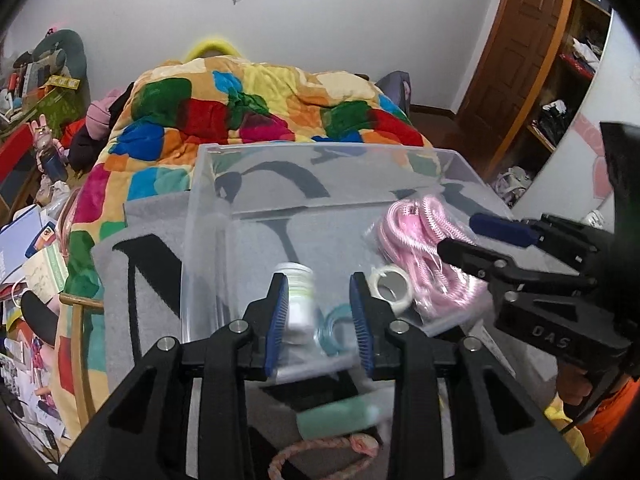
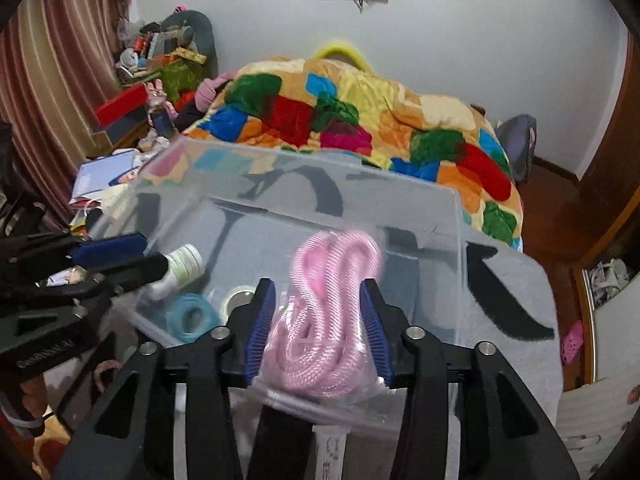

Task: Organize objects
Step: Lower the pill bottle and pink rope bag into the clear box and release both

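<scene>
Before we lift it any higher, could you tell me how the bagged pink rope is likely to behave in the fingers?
The pink rope is coiled inside a clear plastic bag, so it will probably sag and flop. The film looks slick, so it may slide between the right gripper pads. It likely weighs little.
</scene>
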